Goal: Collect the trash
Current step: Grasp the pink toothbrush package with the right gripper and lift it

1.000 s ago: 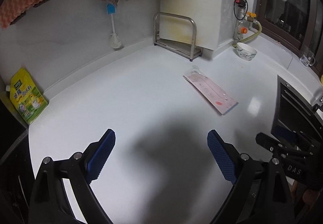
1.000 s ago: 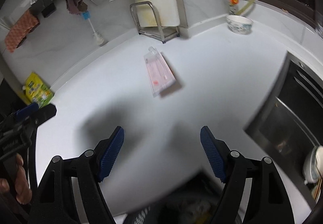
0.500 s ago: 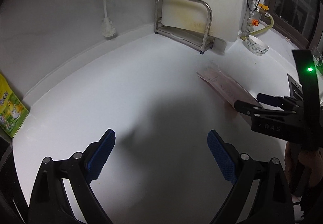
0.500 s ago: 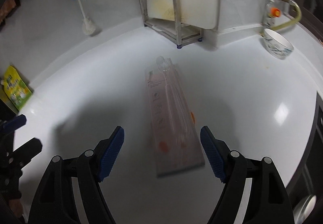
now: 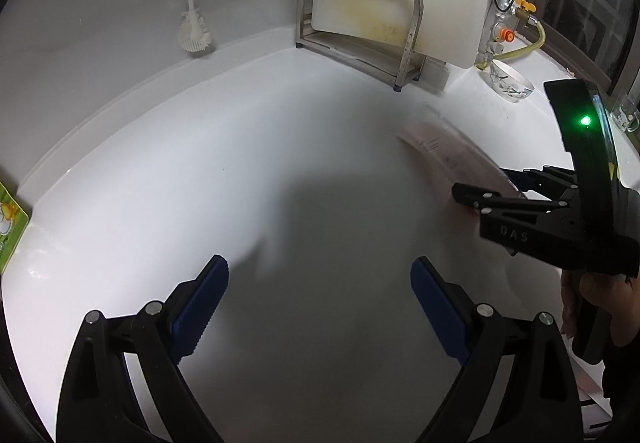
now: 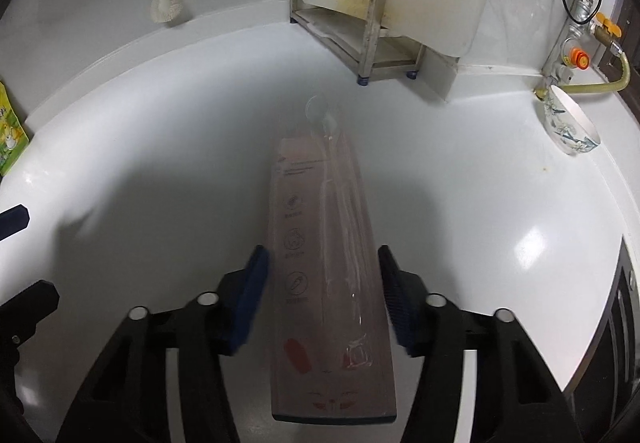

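— At the centre of the right wrist view, what lies between the fingers?

— A long flat pink package [image 6: 326, 275] lies on the white countertop [image 6: 500, 203]. Its long axis runs from the bottom of the frame up toward the steel rack [image 6: 360, 23], along the fingers of the right gripper [image 6: 322, 295].

— Is the right gripper clamped on it?

— Not yet, I judge. The blue pads [image 6: 250, 295] stand on both sides of the long edges, very near, but I cannot tell if they touch.

— And the left gripper [image 5: 320, 307]?

— Its fingers are wide apart over bare countertop at the bottom of the left wrist view. The package [image 5: 452, 159] is at the right of that frame, well apart, so the right hand is nearer and only needs to close across the short width.
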Motion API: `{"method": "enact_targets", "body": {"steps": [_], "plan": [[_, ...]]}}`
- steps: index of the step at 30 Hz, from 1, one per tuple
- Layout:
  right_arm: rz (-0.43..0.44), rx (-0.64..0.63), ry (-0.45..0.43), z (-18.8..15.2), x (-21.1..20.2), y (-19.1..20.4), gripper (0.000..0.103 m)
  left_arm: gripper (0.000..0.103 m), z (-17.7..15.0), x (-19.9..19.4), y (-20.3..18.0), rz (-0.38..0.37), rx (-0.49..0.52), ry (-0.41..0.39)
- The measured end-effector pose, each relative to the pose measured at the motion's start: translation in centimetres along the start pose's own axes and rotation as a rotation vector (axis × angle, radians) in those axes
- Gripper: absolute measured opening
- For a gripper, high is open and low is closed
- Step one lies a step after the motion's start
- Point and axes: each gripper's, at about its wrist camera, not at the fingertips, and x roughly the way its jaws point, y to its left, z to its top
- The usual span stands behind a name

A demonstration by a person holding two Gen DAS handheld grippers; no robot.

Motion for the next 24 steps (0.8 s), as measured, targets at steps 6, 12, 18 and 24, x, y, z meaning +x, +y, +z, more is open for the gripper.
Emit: {"method": "enact_targets", "body": {"steps": [6,12,18,24], "plan": [[0.058,0.115,-0.055,-0.4,-2.1,-1.9,0.048,0.091,0.0,0.0,-0.1,-0.008,0.0,-0.001],[0.101,0.241,-0.121,-1.3,-5.2,-4.1,0.048,0.091,0.0,-0.2,-0.8,-0.024,0.012,-0.009],[0.072,0.32,-0.171,-3.3,-8.6,-5.7,0.048,0.091,0.4,0.1,-2.7,-0.056,0.047,-0.014],[0.013,0.422,-0.197,-7.0,-11.1,-7.8,0.048,0.091,1.0,1.4,-6.2,-0.101,0.104,-0.018]]}}
